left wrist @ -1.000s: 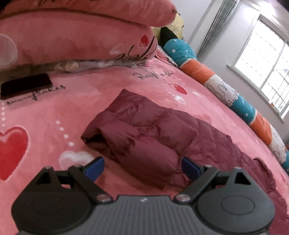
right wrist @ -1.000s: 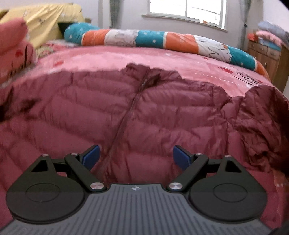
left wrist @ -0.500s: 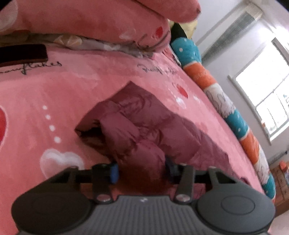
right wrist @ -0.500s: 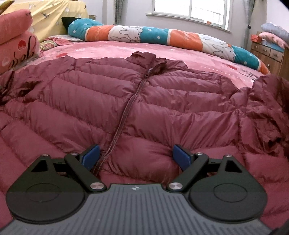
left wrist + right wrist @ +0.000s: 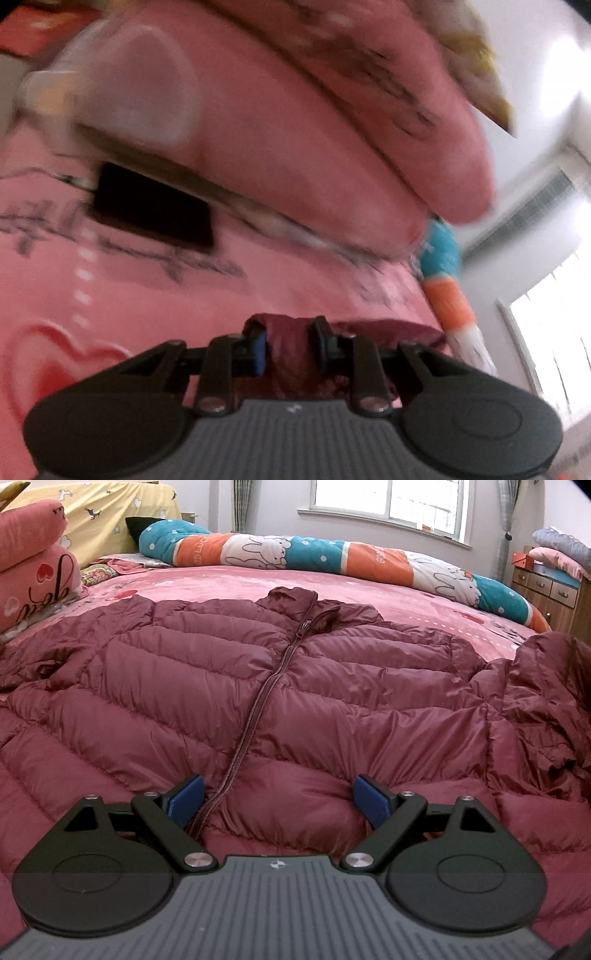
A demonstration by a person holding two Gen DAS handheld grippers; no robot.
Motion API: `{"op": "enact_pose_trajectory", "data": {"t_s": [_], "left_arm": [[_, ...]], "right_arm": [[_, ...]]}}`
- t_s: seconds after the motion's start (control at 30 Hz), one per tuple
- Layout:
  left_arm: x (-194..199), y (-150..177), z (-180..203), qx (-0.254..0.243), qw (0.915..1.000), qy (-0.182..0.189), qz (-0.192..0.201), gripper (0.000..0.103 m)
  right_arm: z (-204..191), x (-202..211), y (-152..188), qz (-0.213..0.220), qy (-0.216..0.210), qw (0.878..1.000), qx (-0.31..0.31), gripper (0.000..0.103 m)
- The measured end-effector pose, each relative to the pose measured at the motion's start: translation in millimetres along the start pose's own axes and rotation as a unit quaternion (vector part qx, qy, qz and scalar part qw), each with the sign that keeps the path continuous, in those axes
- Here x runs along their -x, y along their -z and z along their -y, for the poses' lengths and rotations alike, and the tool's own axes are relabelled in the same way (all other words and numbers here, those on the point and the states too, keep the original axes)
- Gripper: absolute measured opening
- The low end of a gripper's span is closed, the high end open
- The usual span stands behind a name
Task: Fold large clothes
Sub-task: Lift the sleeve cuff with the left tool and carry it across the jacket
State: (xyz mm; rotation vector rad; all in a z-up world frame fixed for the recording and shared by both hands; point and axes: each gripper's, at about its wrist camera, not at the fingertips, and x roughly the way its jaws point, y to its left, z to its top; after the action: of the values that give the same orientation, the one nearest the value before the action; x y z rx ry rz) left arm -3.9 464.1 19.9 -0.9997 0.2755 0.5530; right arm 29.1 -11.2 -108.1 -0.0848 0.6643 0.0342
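Observation:
A maroon puffer jacket [image 5: 295, 686] lies front-up and zipped on the pink bed, collar toward the window, its zipper [image 5: 255, 709] running down the middle. My right gripper [image 5: 279, 799] is open just above the jacket's lower front, the zipper near its left finger. My left gripper [image 5: 288, 349] is shut on the jacket's left sleeve [image 5: 288, 354], with the fabric bunched between the blue pads. That view is blurred by motion. The right sleeve [image 5: 535, 701] lies crumpled at the right.
Pink pillows [image 5: 295, 122] are stacked at the head of the bed, with a black phone [image 5: 151, 206] lying below them. A long teal and orange bolster [image 5: 332, 554] runs along the far edge under the window. A wooden dresser [image 5: 550, 590] stands at the right.
My left gripper closed on the sleeve and has swung up with it, so the pillows now fill its view. My right gripper has drawn back toward the jacket's hem, still open.

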Motion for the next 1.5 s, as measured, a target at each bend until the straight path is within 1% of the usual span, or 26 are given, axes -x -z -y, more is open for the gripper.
{"op": "enact_pose_trajectory", "data": {"t_s": [0.1, 0.13, 0.17, 0.23, 0.3, 0.33, 0.47, 0.63, 0.7, 0.8, 0.93, 1.03, 1.1, 1.17, 1.23, 1.33, 1.43, 1.5], "left_arm": [[-0.3, -9.8, -11.2, 0.016, 0.9987, -0.046, 0.017, 0.025], [1.1, -10.7, -12.0, 0.017, 0.9977, -0.060, 0.027, 0.039], [3.0, -11.7, -11.9, 0.017, 0.9969, -0.068, 0.037, 0.061], [7.8, -16.1, -12.9, 0.020, 0.9945, -0.088, 0.054, 0.081], [12.1, -18.5, -14.2, 0.014, 0.9939, -0.089, 0.064, 0.081], [12.0, -19.1, -12.5, 0.009, 0.9941, -0.088, 0.063, 0.081], [8.9, -7.0, -7.4, -0.003, 0.9962, -0.079, 0.036, 0.082], [-0.4, 15.3, 3.0, -0.043, 0.9968, -0.067, 0.005, 0.082], [-8.3, 19.2, 4.0, -0.055, 0.9957, -0.074, -0.004, 0.082], [-21.0, 19.4, -1.4, -0.052, 0.9953, -0.081, -0.016, 0.082], [-30.2, 18.7, 0.7, -0.080, 0.9922, -0.095, -0.008, 0.082], [-36.5, 18.5, 0.2, -0.084, 0.9911, -0.104, -0.005, 0.082], [-33.8, 19.7, 1.6, -0.087, 0.9903, -0.108, -0.001, 0.082], [-33.6, 21.9, 4.4, -0.100, 0.9873, -0.123, 0.005, 0.084], [-38.4, 23.0, 3.6, -0.104, 0.9876, -0.117, 0.004, 0.091], [-46.7, 22.2, 4.4, -0.116, 0.9875, -0.106, 0.008, 0.093], [-54.4, 21.1, 4.7, -0.121, 0.9878, -0.098, 0.009, 0.093], [-55.9, 20.0, 6.3, -0.120, 0.9889, -0.088, 0.008, 0.082]], "right_arm": [[0.1, 0.7, 0.8, 0.001, 0.000, 1.000, 0.000, 0.103], [0.0, 1.2, 0.8, 0.001, 0.001, 1.000, 0.001, 0.103], [0.2, 1.3, 1.1, 0.001, 0.001, 1.000, 0.000, 0.103], [0.7, 1.1, 0.8, 0.001, 0.000, 1.000, -0.001, 0.103], [1.4, 1.2, 1.1, 0.001, -0.001, 1.000, -0.002, 0.103], [1.6, 1.2, 1.5, 0.002, -0.001, 1.000, -0.002, 0.103], [1.9, 0.3, 1.2, 0.003, 0.001, 1.000, -0.002, 0.103], [1.9, -0.3, 1.1, 0.004, 0.002, 1.000, -0.002, 0.103], [2.0, -1.1, 0.7, 0.004, 0.003, 1.000, -0.001, 0.103], [2.3, -1.7, 0.3, 0.004, 0.003, 1.000, -0.002, 0.103], [2.3, -2.4, 0.0, 0.004, 0.003, 1.000, -0.002, 0.103], [2.8, -3.6, -0.9, 0.004, 0.002, 1.000, -0.004, 0.103], [2.8, -4.2, -1.2, 0.004, 0.002, 1.000, -0.004, 0.103], [2.8, -4.4, -1.3, 0.004, 0.003, 1.000, -0.004, 0.103], [2.9, -4.6, -1.6, 0.004, 0.003, 1.000, -0.004, 0.103], [3.0, -4.5, -1.5, 0.004, 0.003, 1.000, -0.004, 0.103], [2.8, -4.5, -1.3, 0.004, 0.003, 1.000, -0.004, 0.103], [2.8, -4.5, -1.3, 0.004, 0.003, 1.000, -0.004, 0.103]]}}
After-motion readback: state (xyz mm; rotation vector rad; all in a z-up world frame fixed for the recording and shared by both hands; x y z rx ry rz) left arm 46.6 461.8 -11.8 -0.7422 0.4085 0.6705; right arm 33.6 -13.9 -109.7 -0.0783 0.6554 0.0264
